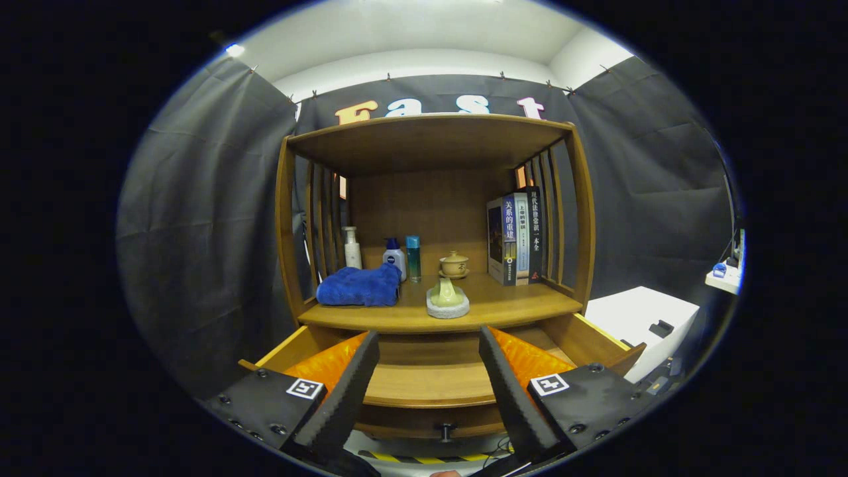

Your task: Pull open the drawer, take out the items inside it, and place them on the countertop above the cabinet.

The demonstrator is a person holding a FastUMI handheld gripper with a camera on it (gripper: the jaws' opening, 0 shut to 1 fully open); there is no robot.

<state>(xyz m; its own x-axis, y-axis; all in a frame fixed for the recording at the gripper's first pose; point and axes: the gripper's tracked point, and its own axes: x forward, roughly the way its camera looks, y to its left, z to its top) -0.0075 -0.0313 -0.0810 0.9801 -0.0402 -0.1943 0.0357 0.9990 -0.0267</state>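
Note:
The wooden cabinet's drawer (429, 392) stands pulled open below the countertop (517, 301), its small knob (445, 430) on the front panel. My gripper (428, 338) is open above the drawer, its fingers spread wide with nothing between them. The drawer floor seen between the fingers is bare wood; the fingers hide its sides. On the countertop lie a folded blue towel (359, 286) at the left and a pale green ornament on a round grey base (447, 299) near the front edge.
Against the back of the countertop stand a white pump bottle (352, 248), a white-and-blue bottle (395, 257), a teal bottle (413, 258) and a lidded tea cup (454, 264). Upright books (515, 235) stand at the right. A white box (639, 318) sits right of the cabinet.

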